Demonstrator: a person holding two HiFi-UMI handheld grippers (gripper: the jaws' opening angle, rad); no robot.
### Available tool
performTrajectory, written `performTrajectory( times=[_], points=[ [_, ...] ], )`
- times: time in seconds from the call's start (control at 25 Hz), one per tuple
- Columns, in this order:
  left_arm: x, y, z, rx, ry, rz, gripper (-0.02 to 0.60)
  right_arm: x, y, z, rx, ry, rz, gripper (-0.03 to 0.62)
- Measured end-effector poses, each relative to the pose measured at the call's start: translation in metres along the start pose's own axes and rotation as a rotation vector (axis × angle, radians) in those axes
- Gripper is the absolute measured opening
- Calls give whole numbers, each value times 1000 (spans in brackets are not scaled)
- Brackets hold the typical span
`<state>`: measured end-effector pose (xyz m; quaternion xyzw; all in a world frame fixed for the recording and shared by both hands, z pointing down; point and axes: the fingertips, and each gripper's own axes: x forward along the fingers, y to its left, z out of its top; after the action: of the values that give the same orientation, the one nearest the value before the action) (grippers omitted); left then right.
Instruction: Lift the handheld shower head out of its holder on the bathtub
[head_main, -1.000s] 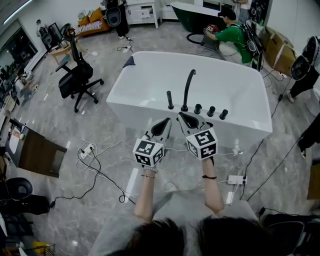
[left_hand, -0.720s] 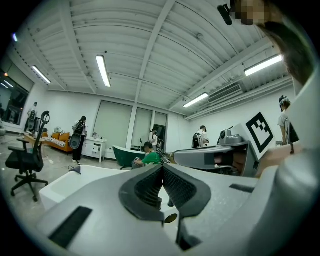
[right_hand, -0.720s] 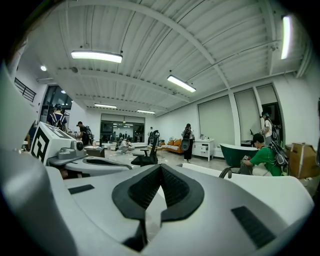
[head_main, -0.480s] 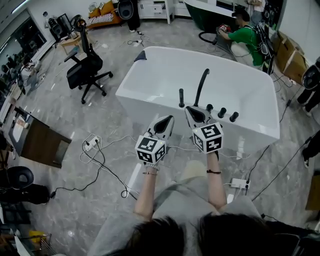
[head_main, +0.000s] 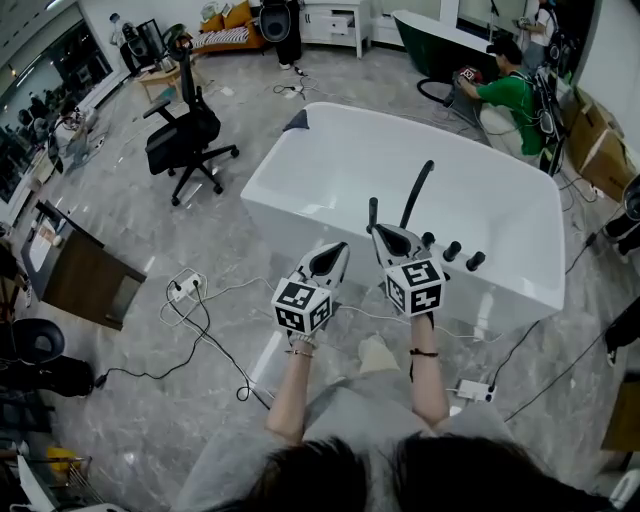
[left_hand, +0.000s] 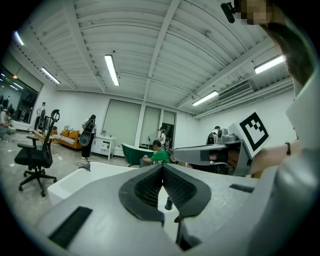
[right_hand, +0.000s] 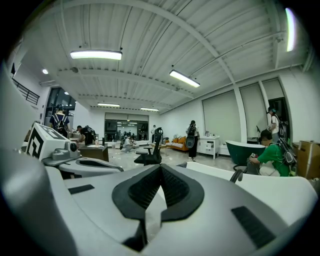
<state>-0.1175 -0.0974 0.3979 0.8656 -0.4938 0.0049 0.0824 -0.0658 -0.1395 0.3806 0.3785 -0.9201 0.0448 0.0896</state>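
Nearer than a second ago: white bathtub (head_main: 330, 160), rim just ahead of both grippers. Left gripper (head_main: 336, 252) and right gripper (head_main: 380, 232): jaws closed, empty. Handheld shower head (head_main: 372, 212): upright in its rim holder, 1 o'clock from the left gripper.

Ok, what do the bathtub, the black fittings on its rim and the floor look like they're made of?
Bathtub: glossy white, smooth one-piece shell, likely acrylic or enamel; the look leaves it open.
Handheld shower head and curved spout: matte black with no shine, probably coated metal.
Floor: grey with pale veining and some sheen, so marble or marble-look tile.
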Motion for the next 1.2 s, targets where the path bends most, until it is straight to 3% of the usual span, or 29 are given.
performTrajectory(
  times=[0.52, 0.92, 1.2],
  points=[
    [86, 36, 7, -12, 7, 10, 6, 60, -74, 0, -22, 43, 29, 2],
    [133, 53, -5, -59, 51, 67, 6, 92, -110, -17, -33, 114, 97, 2],
    [154, 68, -24, -111, 94, 59, 6, 112, -129, -48, 29, 156, 53, 2]
  ],
)
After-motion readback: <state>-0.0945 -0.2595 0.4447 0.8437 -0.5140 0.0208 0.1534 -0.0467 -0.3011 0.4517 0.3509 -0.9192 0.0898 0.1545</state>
